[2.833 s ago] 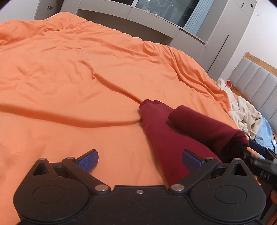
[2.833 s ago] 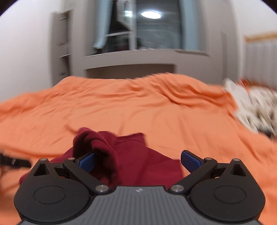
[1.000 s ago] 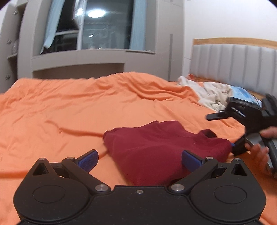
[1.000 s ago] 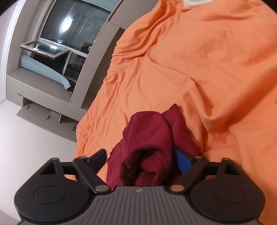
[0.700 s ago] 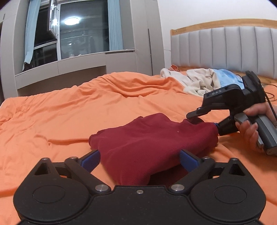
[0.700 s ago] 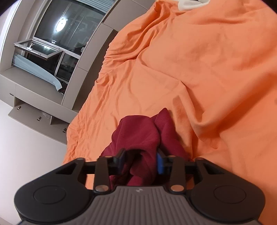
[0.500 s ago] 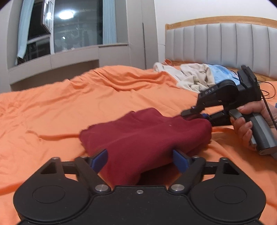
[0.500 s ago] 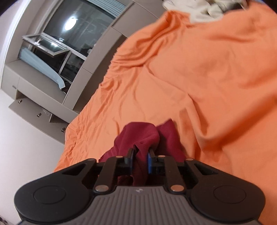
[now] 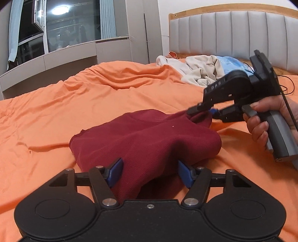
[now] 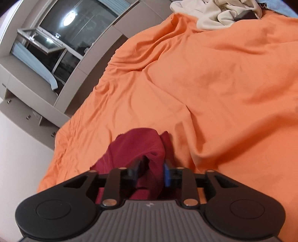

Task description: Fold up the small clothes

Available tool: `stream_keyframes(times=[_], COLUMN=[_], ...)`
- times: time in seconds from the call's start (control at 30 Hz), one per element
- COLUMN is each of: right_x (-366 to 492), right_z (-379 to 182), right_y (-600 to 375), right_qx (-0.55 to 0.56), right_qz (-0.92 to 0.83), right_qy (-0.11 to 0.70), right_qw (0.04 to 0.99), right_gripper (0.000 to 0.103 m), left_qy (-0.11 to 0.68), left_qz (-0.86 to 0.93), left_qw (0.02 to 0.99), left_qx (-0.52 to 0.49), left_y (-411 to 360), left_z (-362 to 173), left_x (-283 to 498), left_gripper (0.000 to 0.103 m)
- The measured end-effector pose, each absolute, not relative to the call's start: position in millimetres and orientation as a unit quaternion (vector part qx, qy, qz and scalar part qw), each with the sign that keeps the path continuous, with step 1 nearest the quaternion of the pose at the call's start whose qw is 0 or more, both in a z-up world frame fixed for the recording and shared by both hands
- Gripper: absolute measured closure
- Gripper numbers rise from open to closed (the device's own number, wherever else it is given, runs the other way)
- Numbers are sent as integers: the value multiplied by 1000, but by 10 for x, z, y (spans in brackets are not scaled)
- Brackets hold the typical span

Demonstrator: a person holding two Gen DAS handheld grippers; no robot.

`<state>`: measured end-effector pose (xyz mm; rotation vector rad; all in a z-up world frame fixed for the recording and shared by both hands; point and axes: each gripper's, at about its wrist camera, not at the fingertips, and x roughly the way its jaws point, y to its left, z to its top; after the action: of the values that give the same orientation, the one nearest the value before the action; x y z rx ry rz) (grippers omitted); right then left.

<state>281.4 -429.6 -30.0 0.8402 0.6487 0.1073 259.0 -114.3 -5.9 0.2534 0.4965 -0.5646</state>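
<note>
A dark red garment lies folded on the orange bedcover. In the left wrist view my left gripper has its jaws partly closed around the garment's near end, the blue pads pressing the bunched cloth. My right gripper shows at the right, held by a hand, shut on the garment's far right edge. In the right wrist view the right gripper pinches a fold of the red garment between its pads.
A heap of cream and blue clothes lies near the grey padded headboard. It also shows in the right wrist view. A grey window cabinet runs along the far side of the bed.
My right gripper has closed on the garment's edge. My left gripper has moved in and narrowed its jaws around the garment's near end.
</note>
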Motion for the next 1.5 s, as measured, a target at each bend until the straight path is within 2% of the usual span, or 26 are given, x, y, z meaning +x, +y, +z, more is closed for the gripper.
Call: stream_keyframes(times=[0.07,0.13,0.23,0.3,0.5,0.67,0.8,0.87,0.93,0.97,1.03,1.13,1.17,1.23,1.37,1.5], right_x=[2731,2669,2566,2486,2278,2019,1962,1938,1912,1900,1876,1877,1872,1879,1828,1879], right_z=[-232,-153,-24,49,239,297,259,237,213,214,214,205,202,218,318,266], right_y=[-4318,-4324,-4306,-4282,-3902,-3499,-3220,-3146,-3125,-3127,-3141,-3187,-3174,-3162,-3240,-3311], right_qx=[394,377,335,307,149,45,-13,-27,-23,-14,-1,1,-8,-27,-53,-41], right_qz=[60,70,92,107,180,242,199,195,206,209,221,233,233,223,187,201], right_qy=[307,306,302,304,323,309,292,283,282,279,280,288,288,281,252,275], right_qw=[864,872,888,896,917,918,936,939,937,937,934,929,929,933,948,939], right_gripper=[41,19,5,0,0,0,0,7,24,28,50,67,70,83,87,86], left_qy=[243,246,247,245,294,330,336,340,349,353,359,360,361,362,361,361], left_qz=[-279,-284,-279,-259,-170,-122,-125,-129,-133,-135,-137,-138,-138,-137,-141,-158], left_qw=[924,925,928,933,925,910,907,908,906,905,904,904,904,903,903,902], left_qx=[96,57,-7,-50,-173,-217,-220,-209,-199,-195,-188,-183,-184,-187,-184,-176], left_y=[-1062,-961,-784,-643,-268,-116,-110,-147,-192,-215,-246,-249,-243,-228,-242,-289], left_z=[-22,37,128,170,115,-17,-38,-60,-94,-112,-133,-149,-153,-155,-146,-143], left_x=[2595,2614,2655,2691,2943,3094,3101,3086,3095,3098,3097,3093,3094,3092,3091,3085], left_gripper=[27,17,5,1,1,1,1,1,1,1,1,1,1,1,1,1])
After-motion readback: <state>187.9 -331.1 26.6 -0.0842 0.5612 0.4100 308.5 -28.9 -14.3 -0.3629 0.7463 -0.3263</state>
